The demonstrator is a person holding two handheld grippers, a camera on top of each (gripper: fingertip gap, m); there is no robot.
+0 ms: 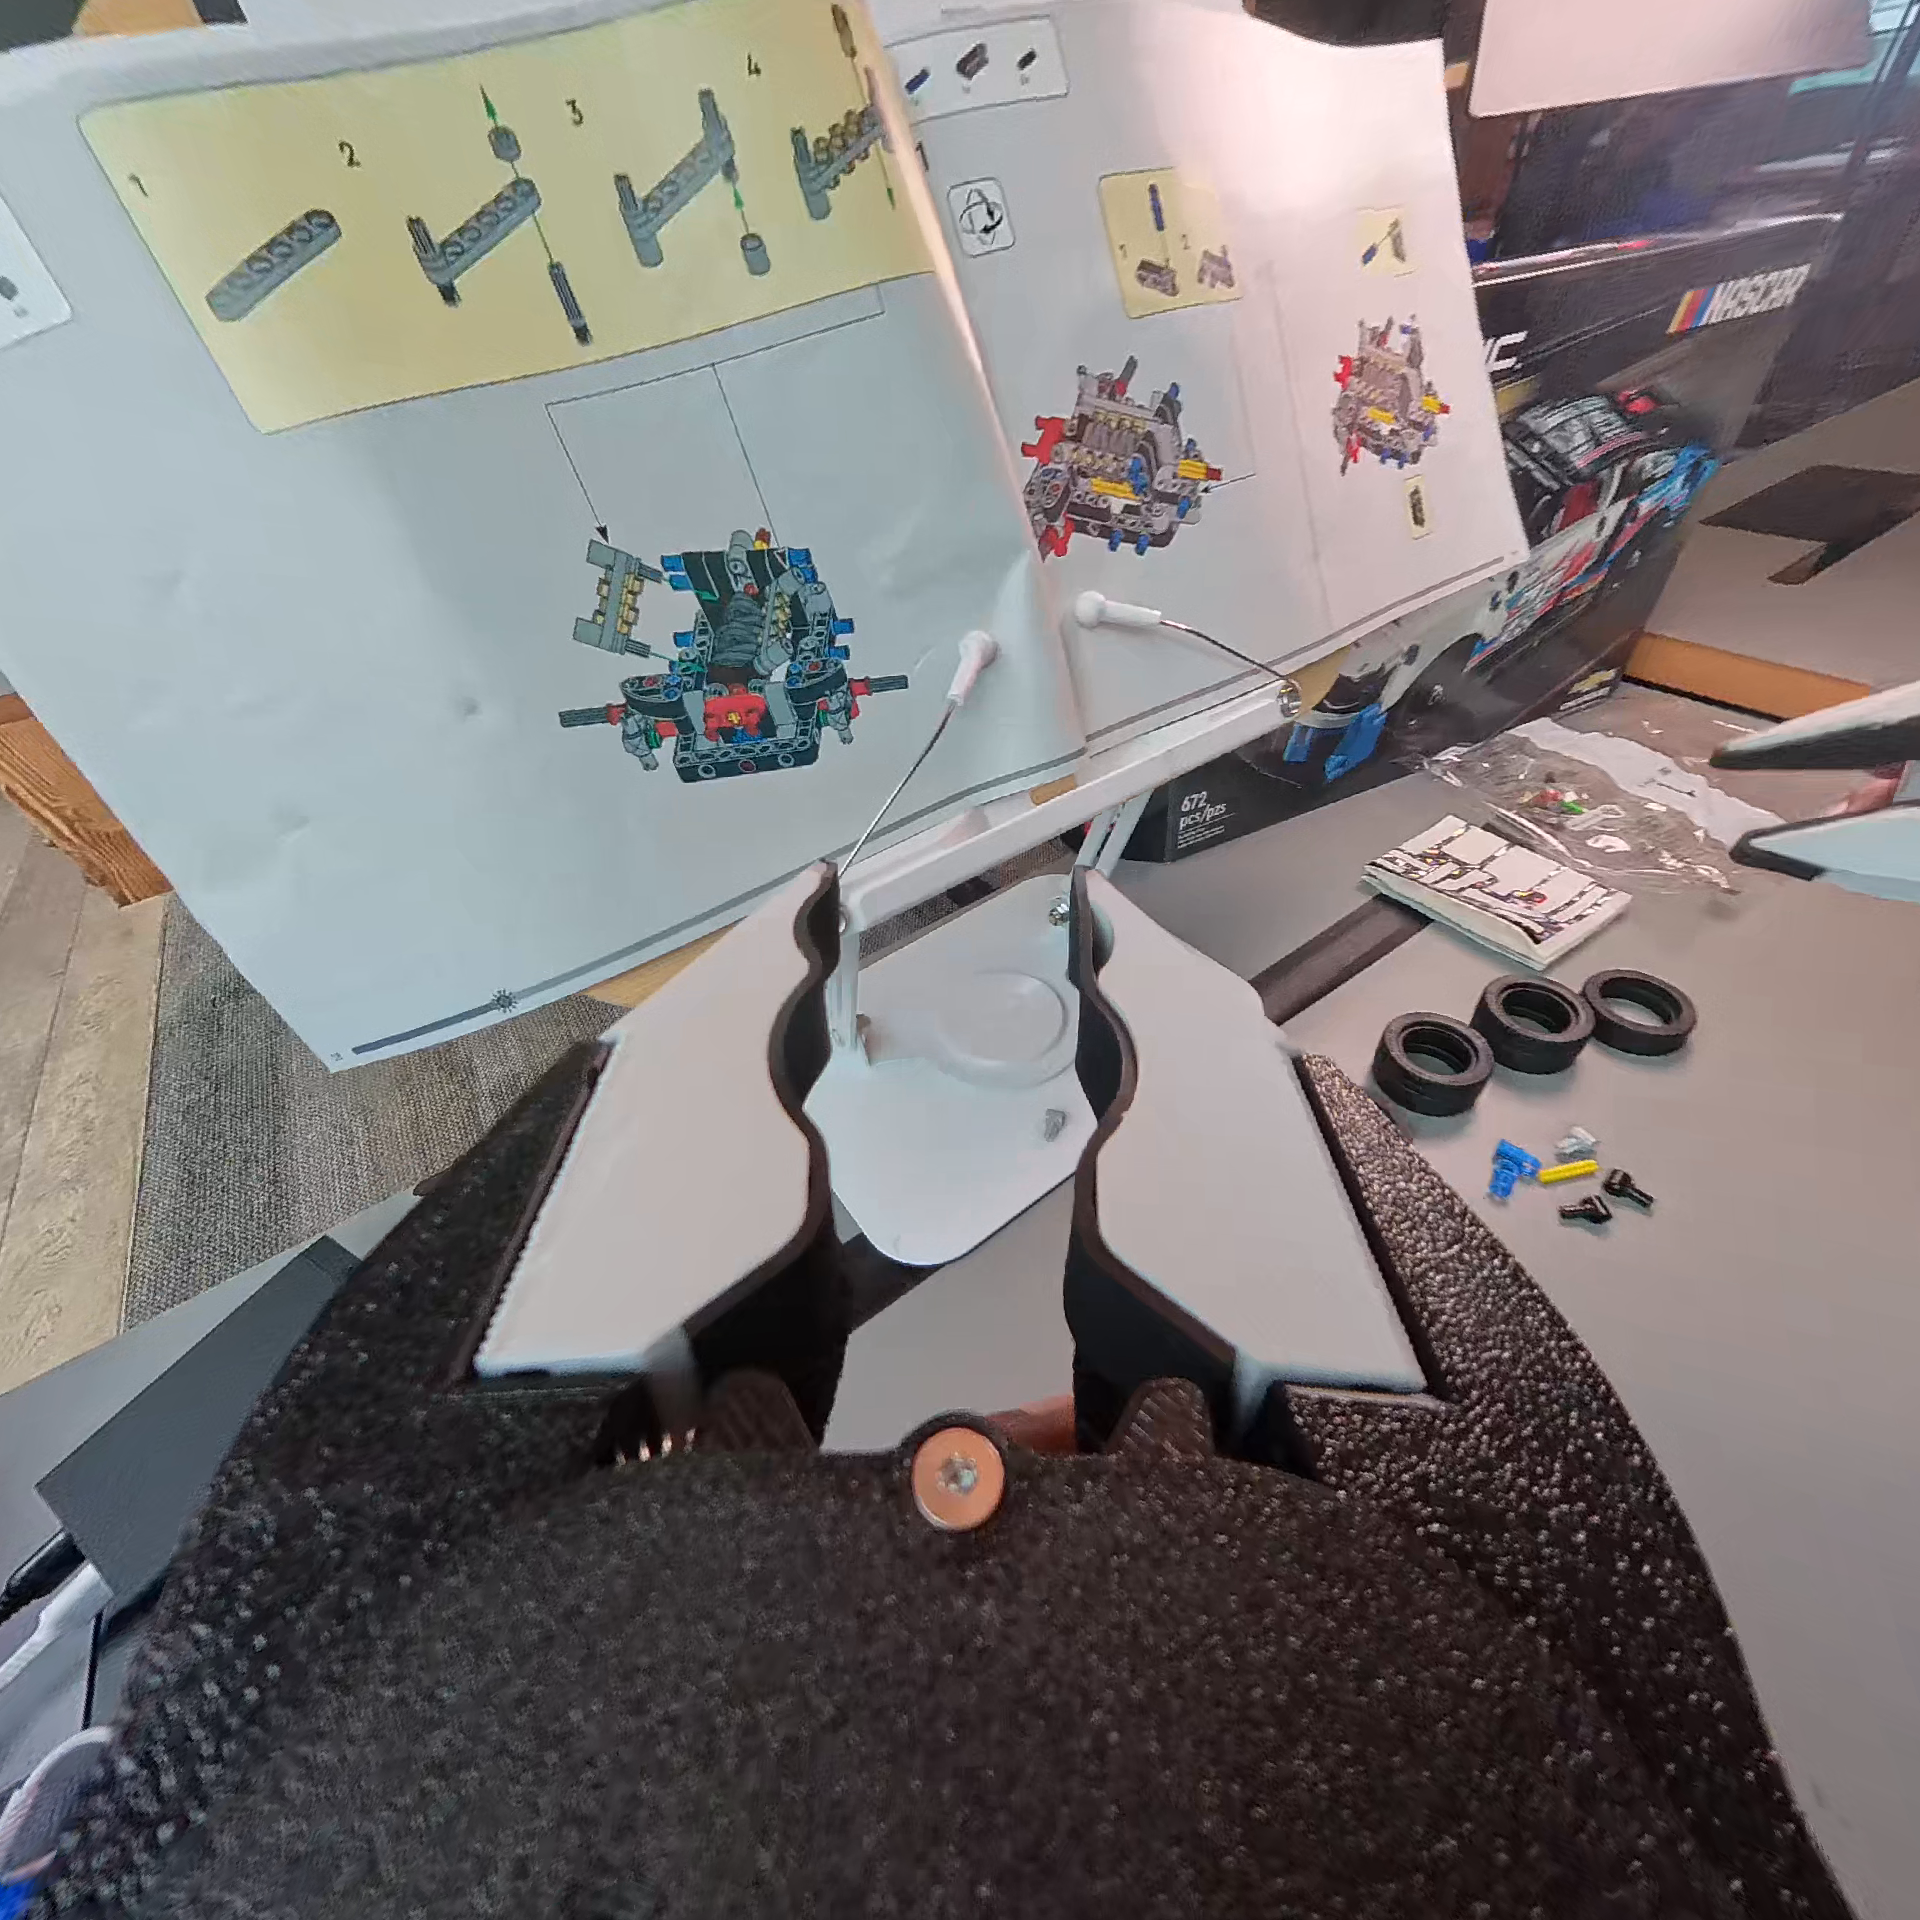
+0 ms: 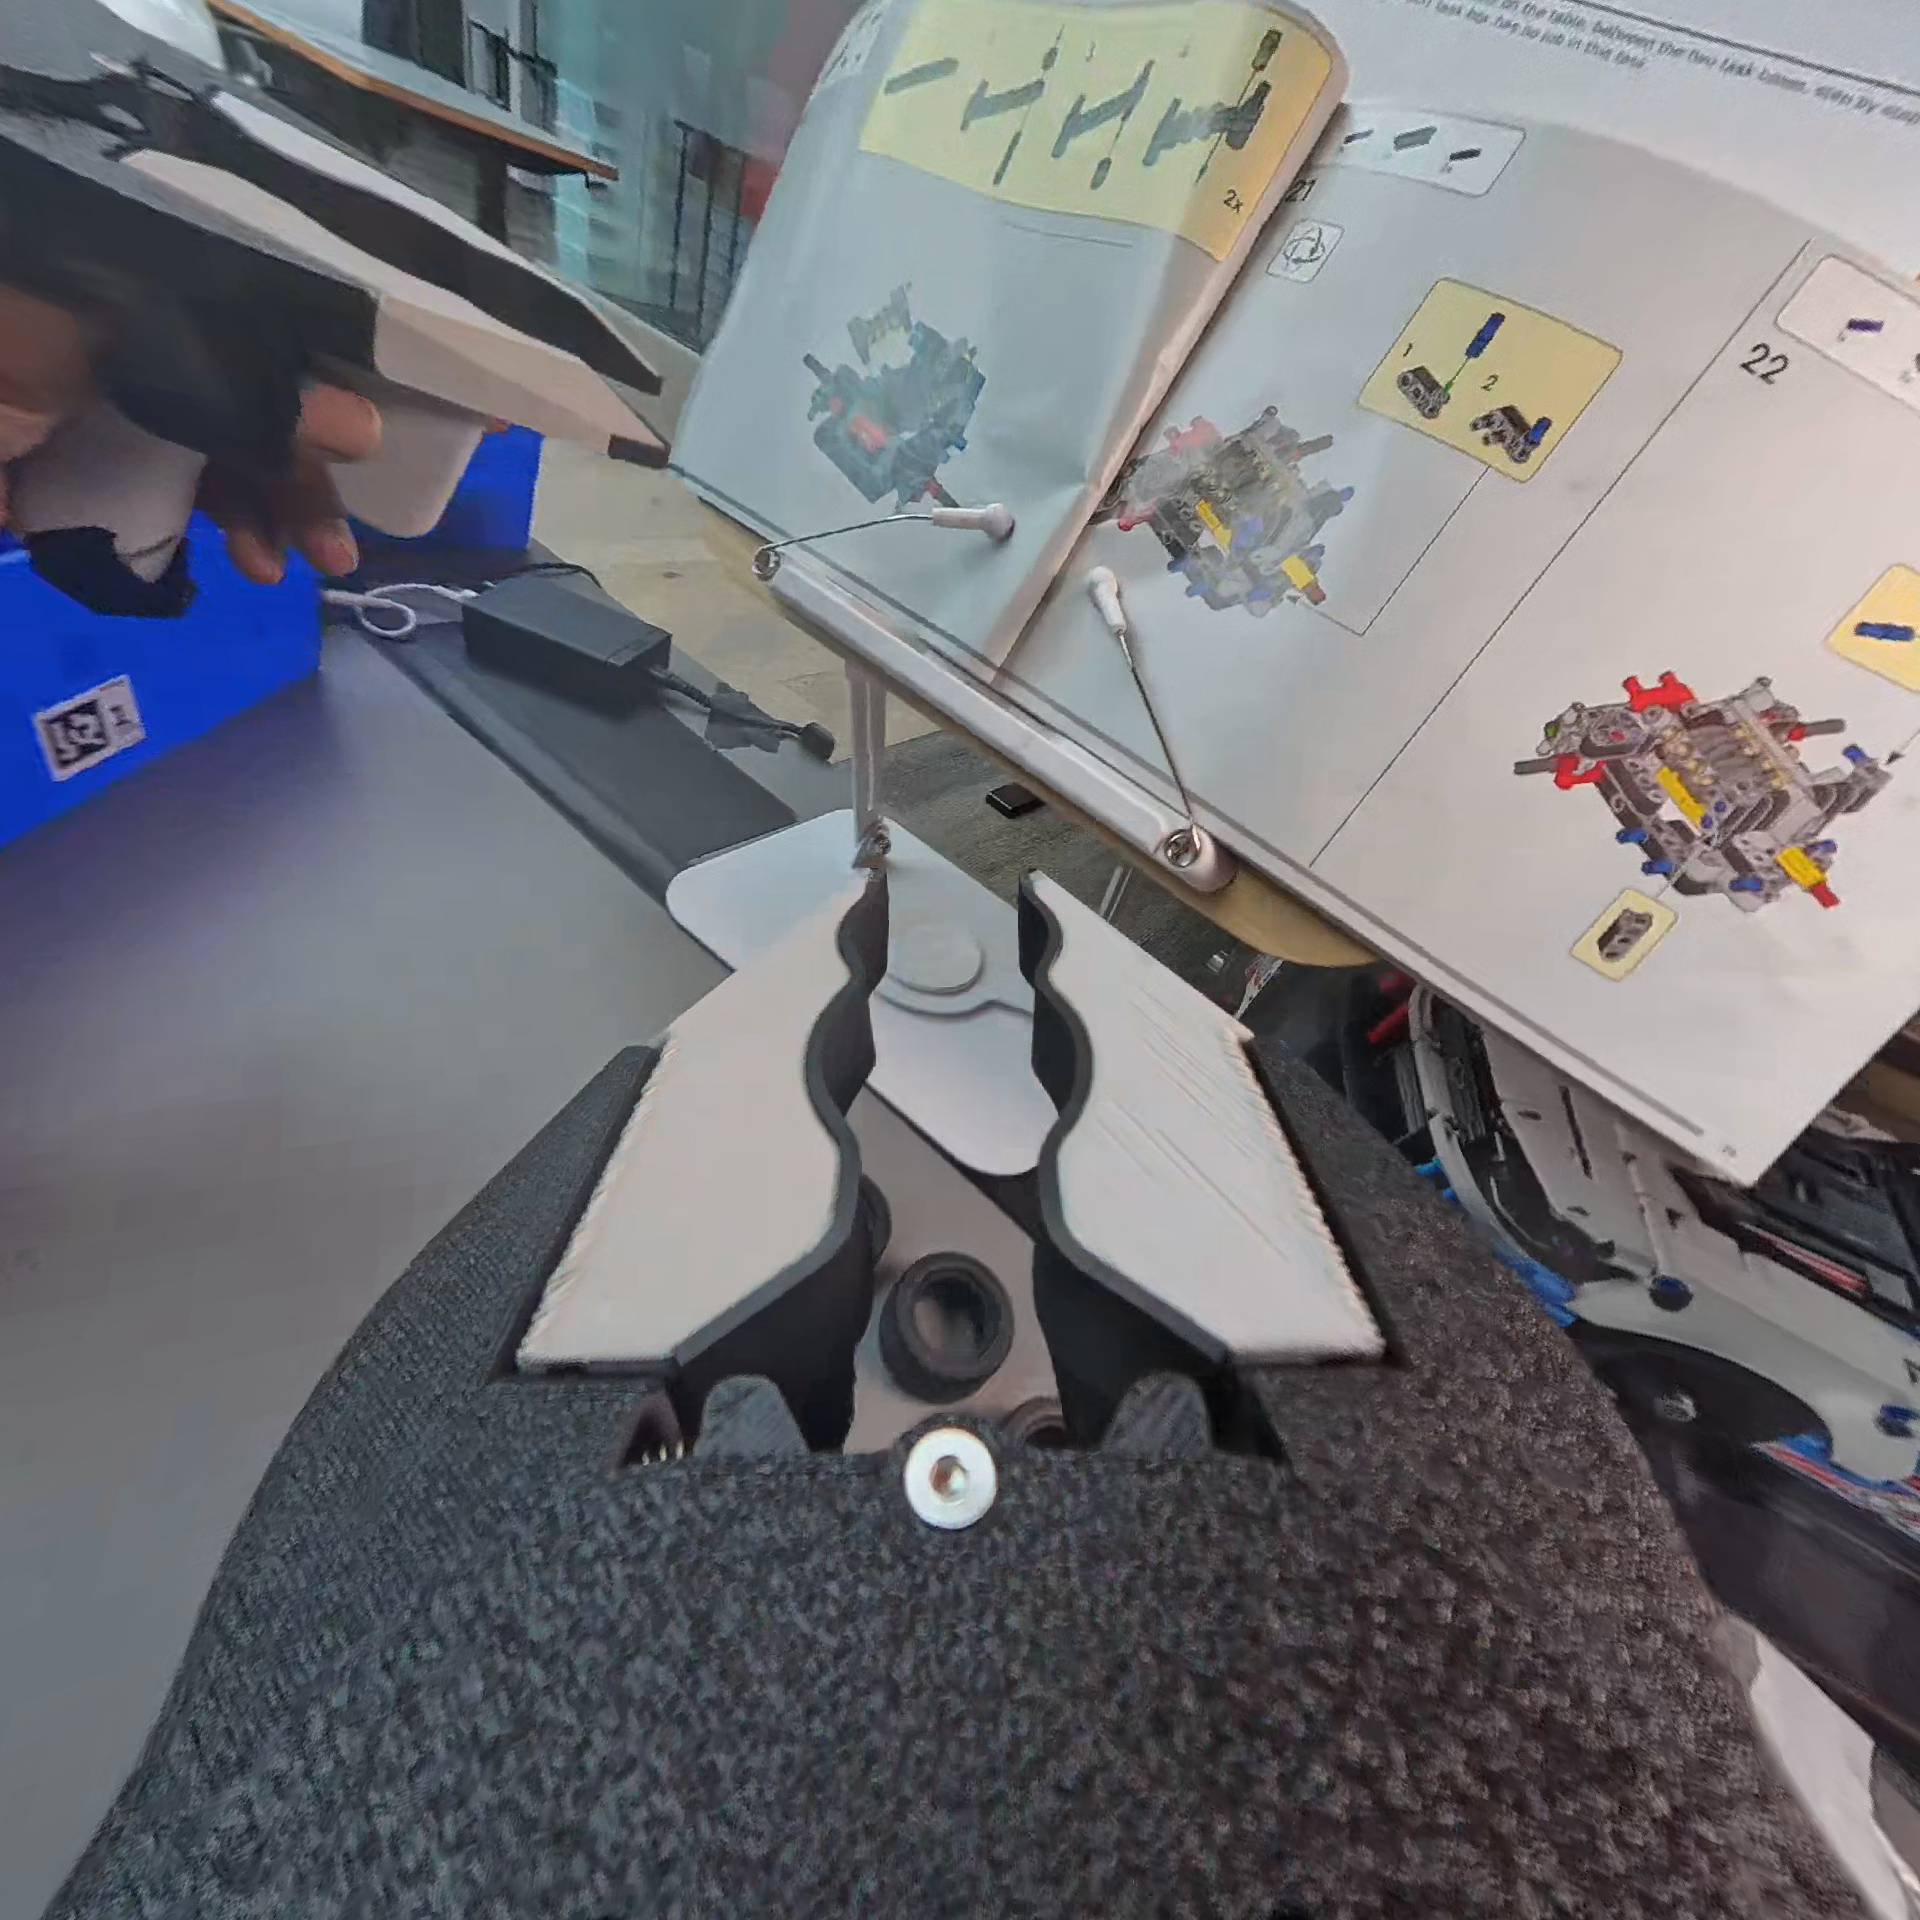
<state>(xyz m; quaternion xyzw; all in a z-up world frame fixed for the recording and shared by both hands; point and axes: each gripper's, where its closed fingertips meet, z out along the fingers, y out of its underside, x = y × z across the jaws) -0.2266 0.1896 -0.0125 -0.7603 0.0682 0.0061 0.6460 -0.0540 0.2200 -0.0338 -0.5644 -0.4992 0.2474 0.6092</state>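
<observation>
My left gripper [image 1: 956, 894] is open and empty, held above the white base plate [image 1: 935, 1174] of a book stand. The stand holds an open building-instruction booklet [image 1: 520, 582] with two wire page clips [image 1: 971, 660]. My right gripper [image 2: 951, 899] is open and empty, also over the stand's base [image 2: 758, 883], facing the same booklet [image 2: 1455, 644]. A black rubber tyre [image 2: 945, 1325] lies on the table below its jaws. The right gripper's fingers show at the right edge of the left wrist view [image 1: 1839, 800]. The left gripper, held by a hand, shows at upper left in the right wrist view [image 2: 416, 364].
Three black tyres [image 1: 1532, 1023] and several small blue, yellow and black pieces [image 1: 1569, 1179] lie on the grey table [image 1: 1662, 1455]. A folded sticker sheet [image 1: 1496, 894], a plastic bag [image 1: 1590, 800] and the set's box [image 1: 1621, 436] sit behind. A blue bin [image 2: 156, 665] and black power adapter [image 2: 566, 634] are left.
</observation>
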